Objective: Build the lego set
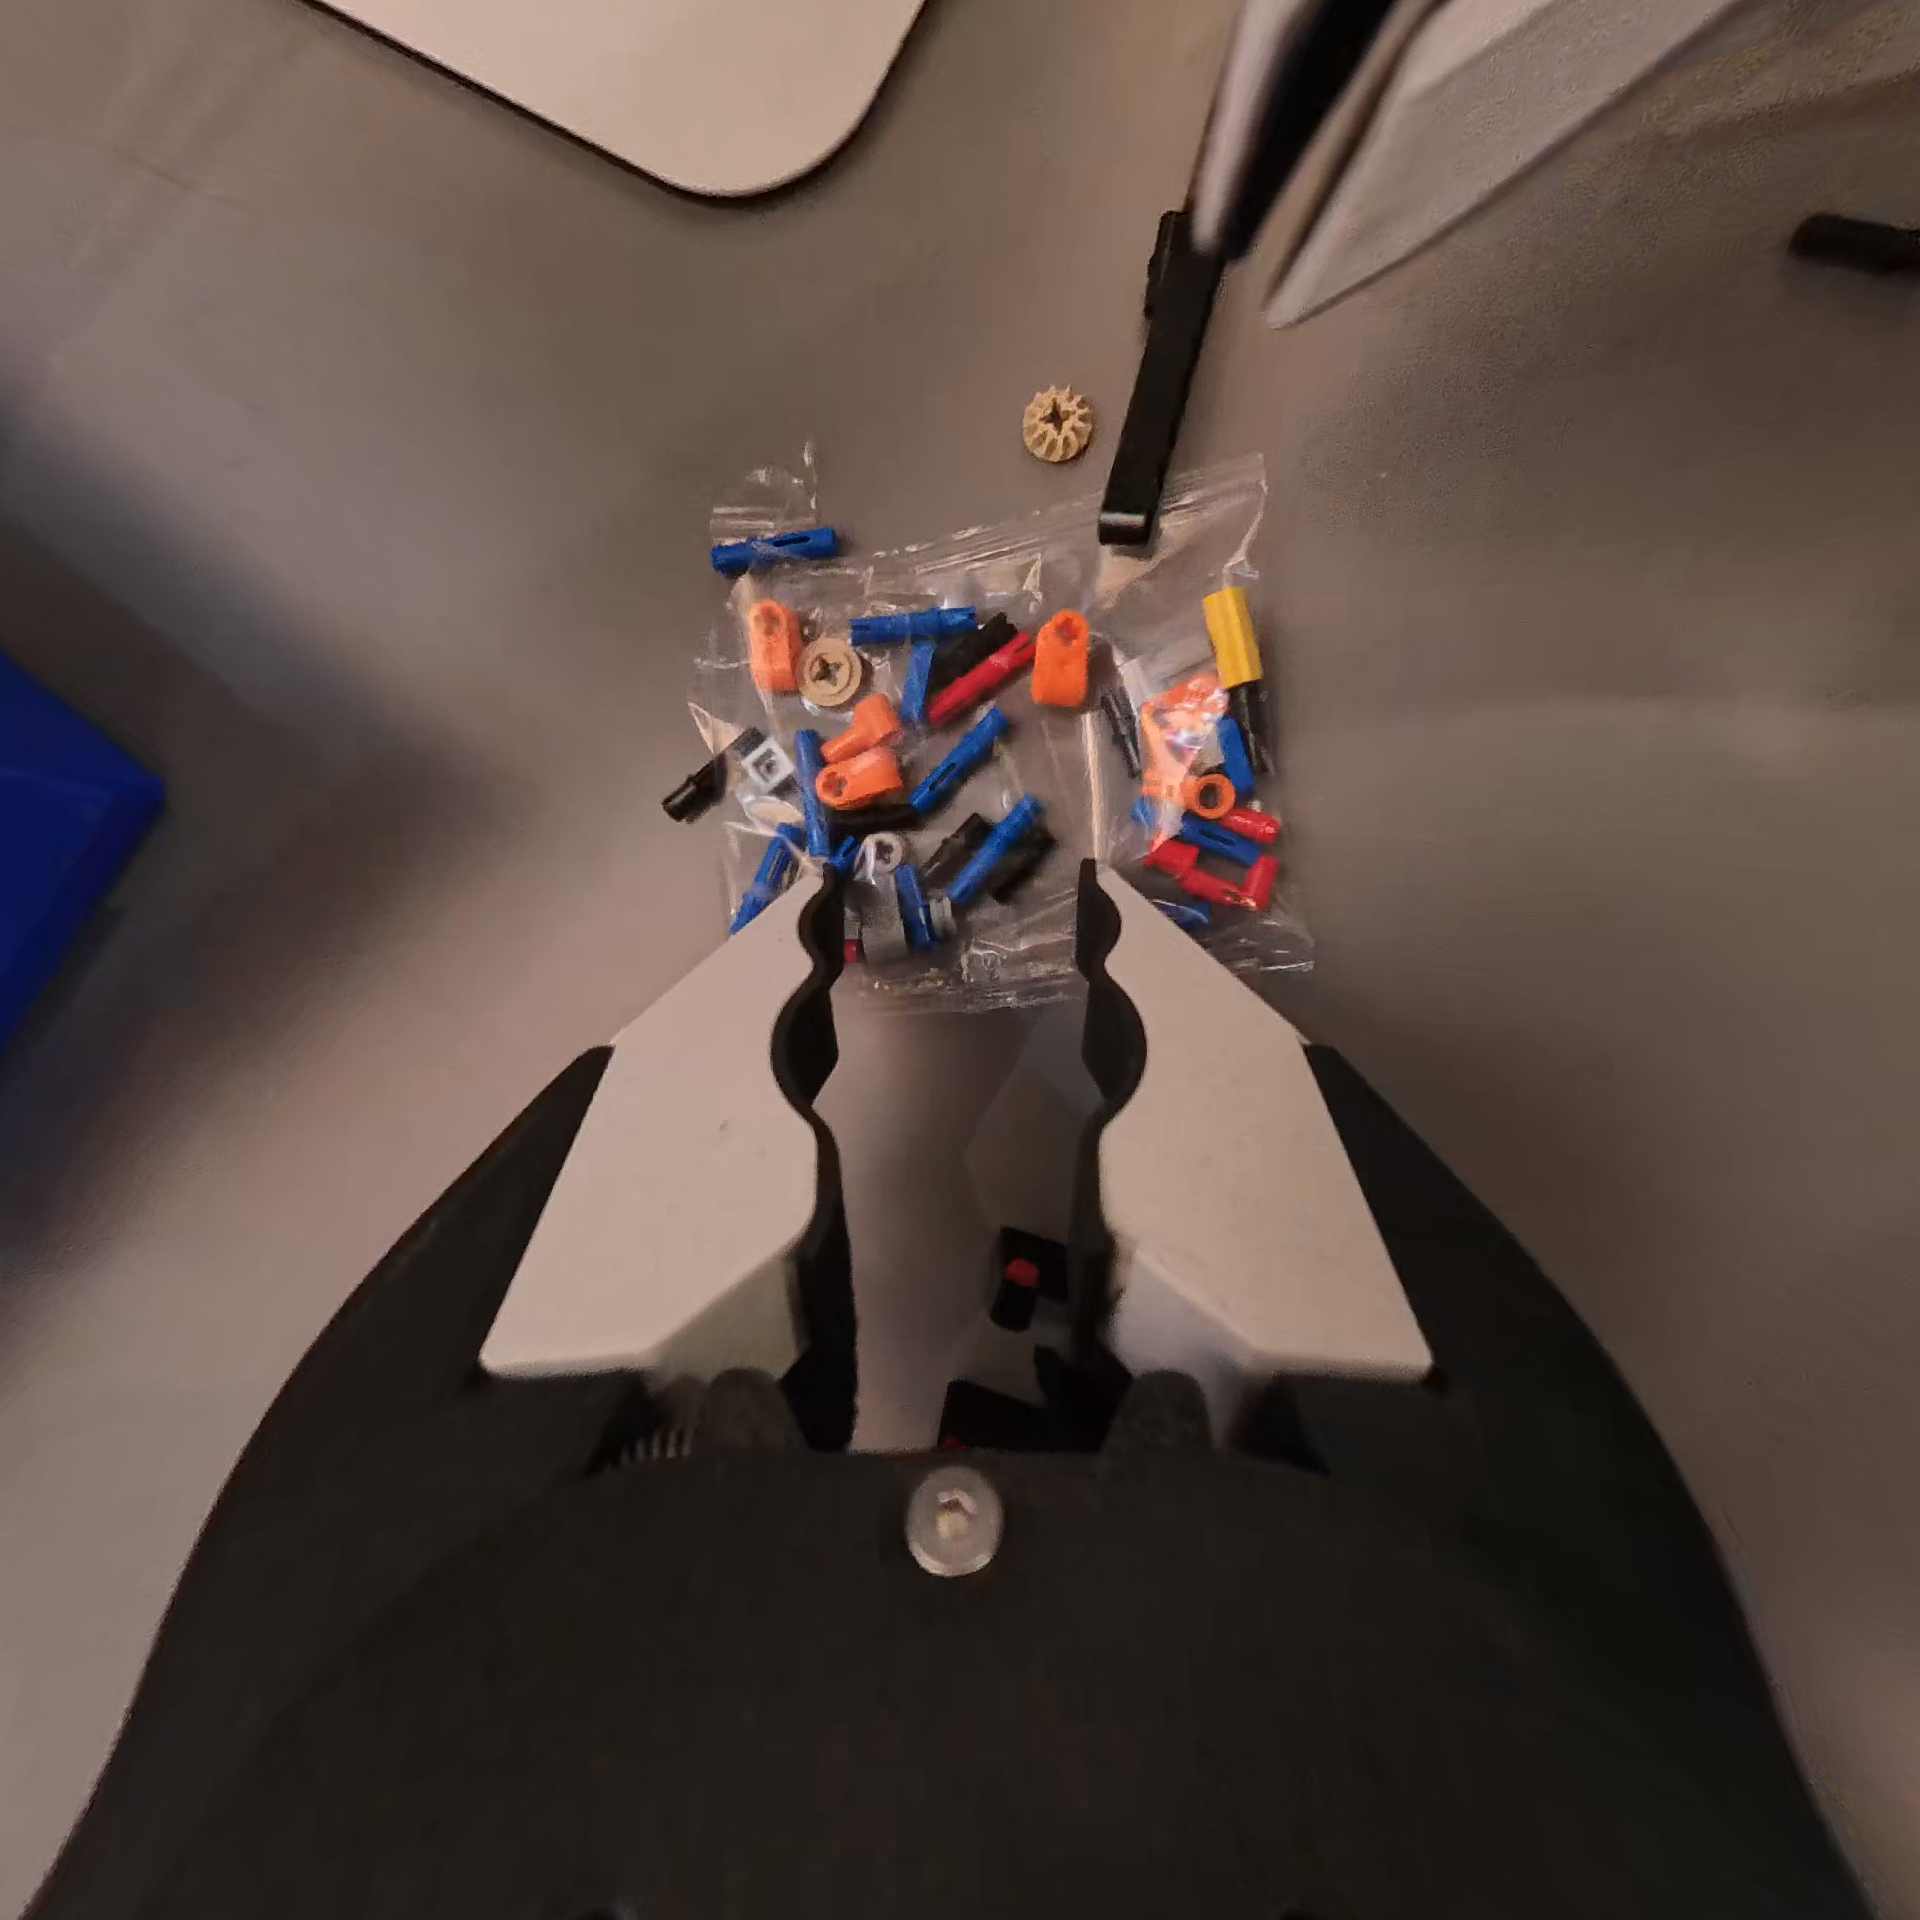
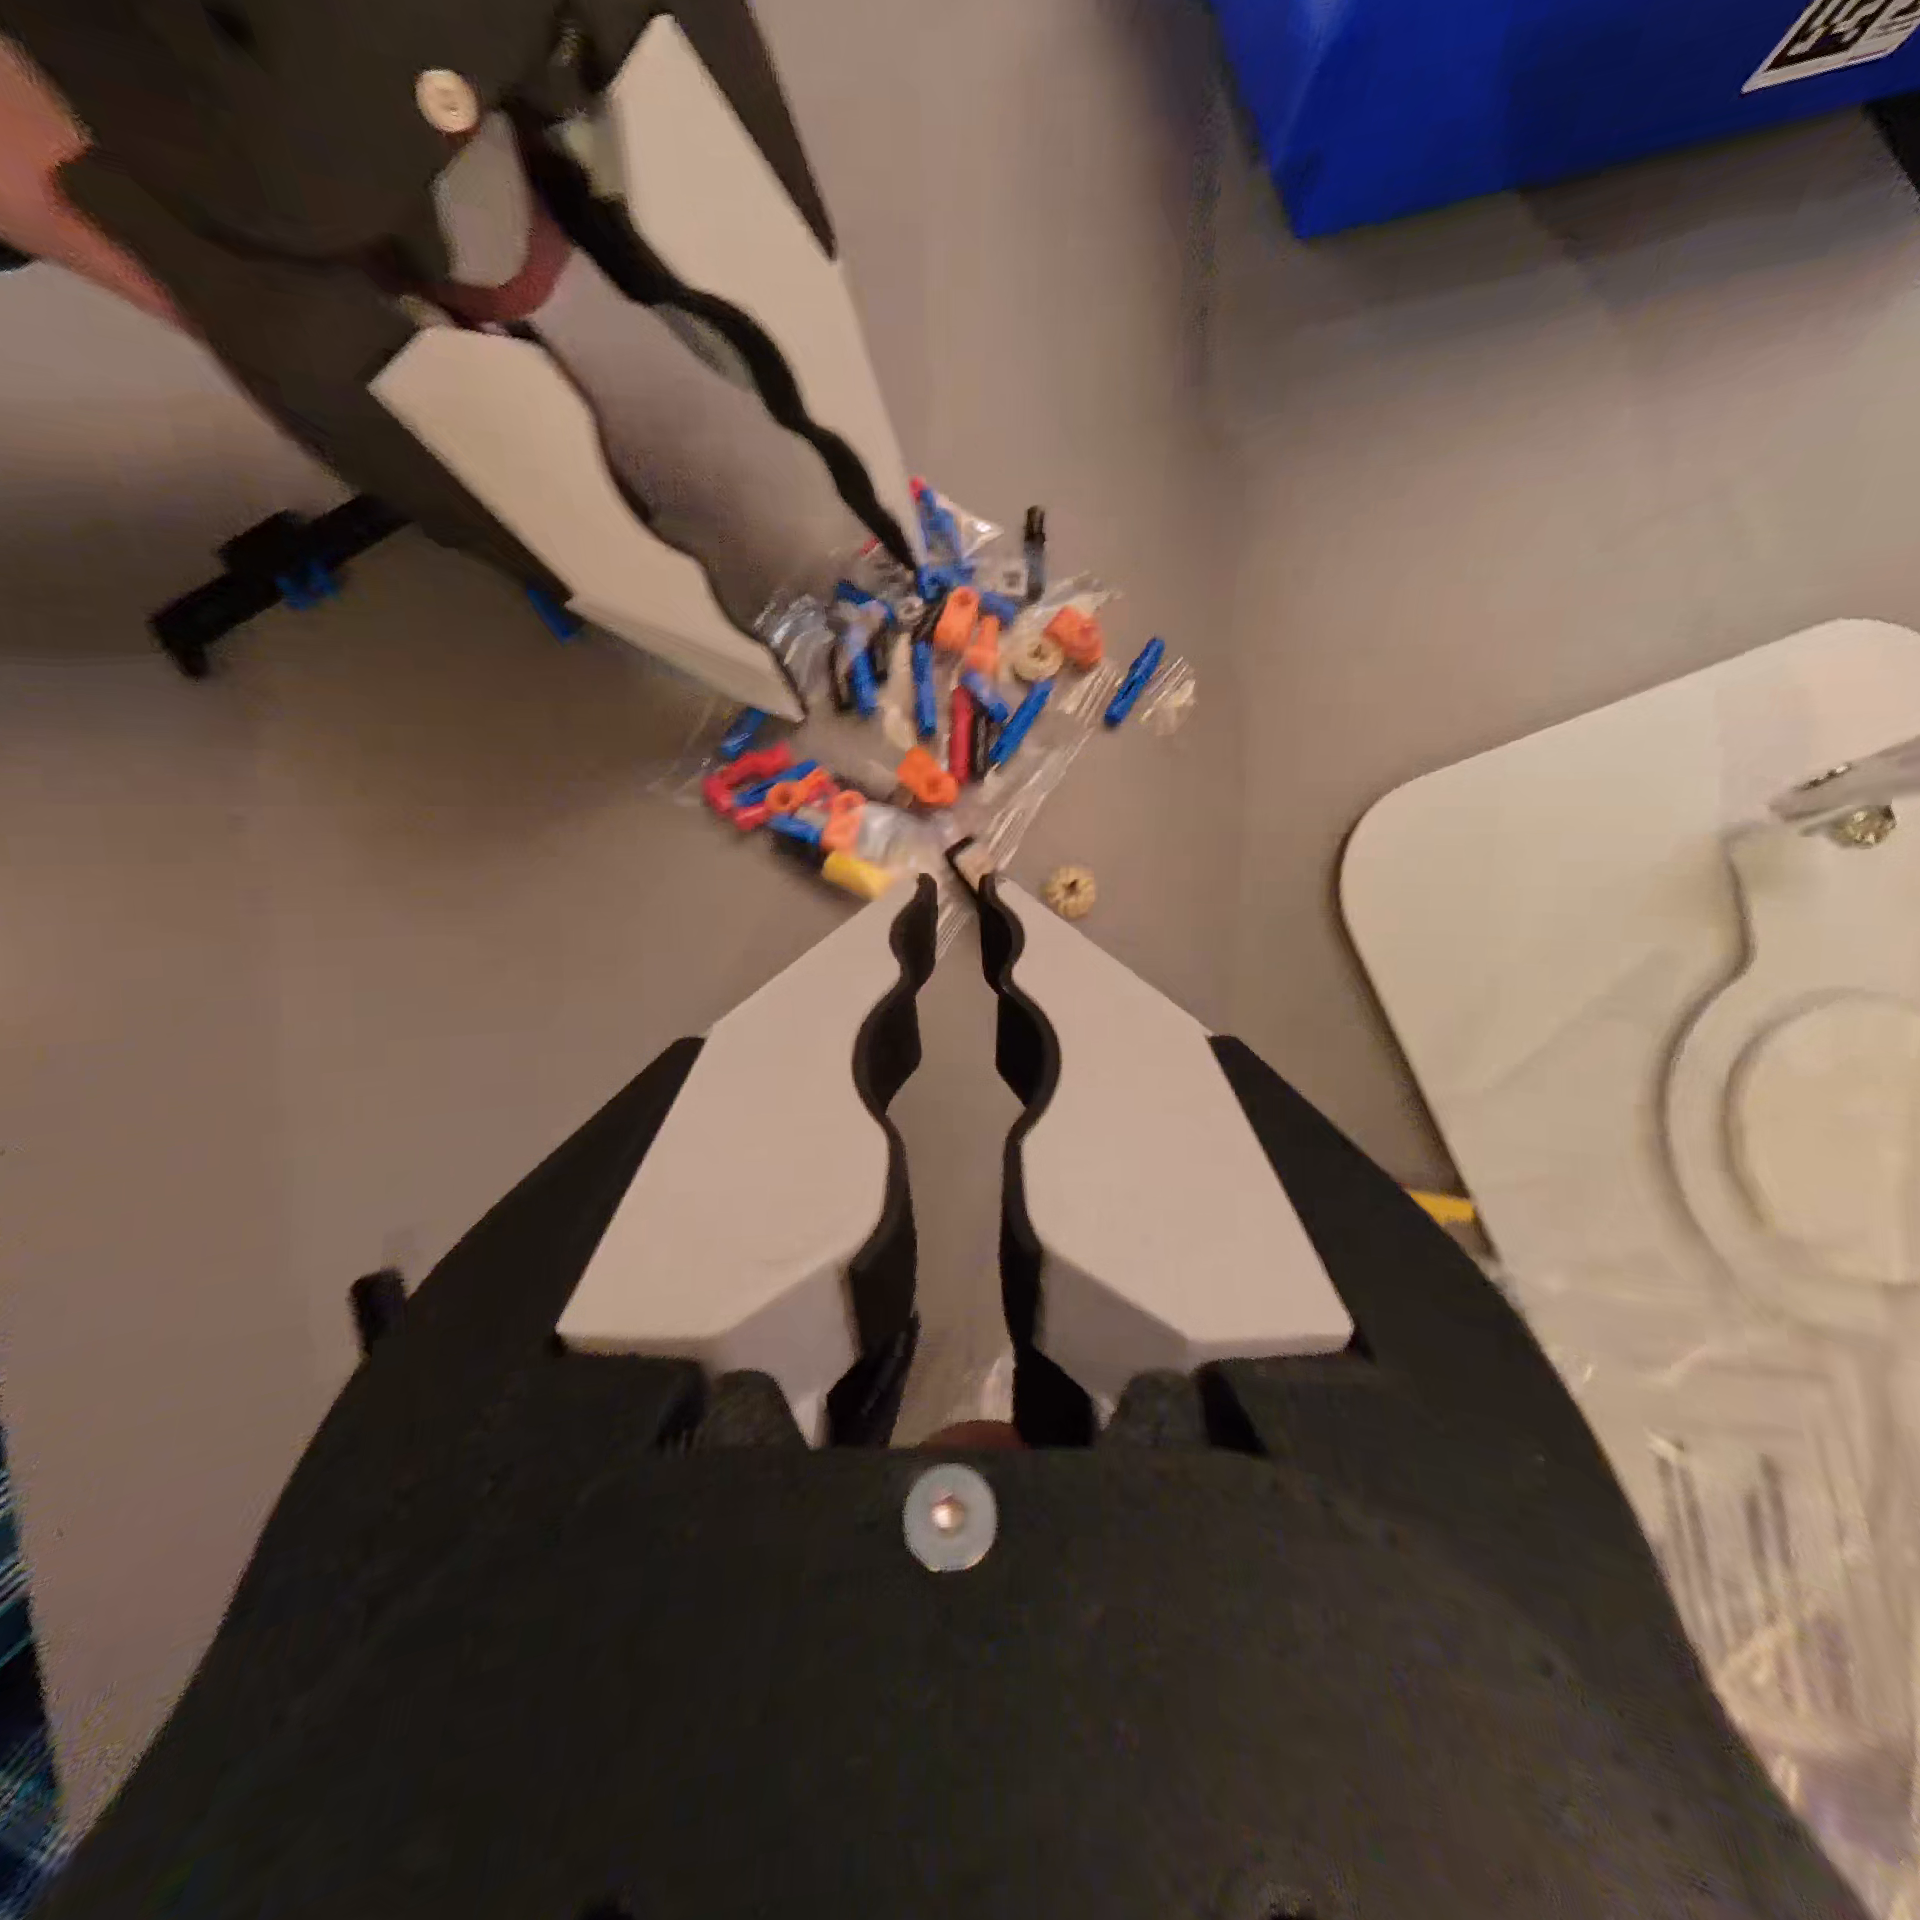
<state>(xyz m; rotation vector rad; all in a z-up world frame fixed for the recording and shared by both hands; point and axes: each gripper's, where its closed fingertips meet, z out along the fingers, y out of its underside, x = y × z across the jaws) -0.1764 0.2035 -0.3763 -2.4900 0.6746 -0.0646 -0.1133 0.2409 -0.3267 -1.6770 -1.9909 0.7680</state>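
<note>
A clear plastic bag [image 1: 977, 727] of small blue, orange, red, black and yellow lego pins and connectors lies flat on the grey table. My left gripper [image 1: 956, 883] is open, with its tips over the bag's near edge and nothing between them. It also shows in the right wrist view [image 2: 852, 636], open over the bag [image 2: 1039, 769]. My right gripper [image 2: 953, 886] is nearly closed on a thin black beam [image 1: 1158, 384]. The beam's free end rests at the bag's far edge. The right gripper appears blurred at the top right of the left wrist view [image 1: 1231, 260].
A tan gear [image 1: 1058, 423] lies loose by the beam, and a black pin [image 1: 696, 790] lies left of the bag. A black-and-blue assembly [image 2: 260, 582] sits behind the left gripper. There is a blue bin [image 2: 1507, 104], a white board [image 2: 1558, 935] and more clear bags [image 2: 1766, 1558]. There is about 9 cm between the tips of the two grippers.
</note>
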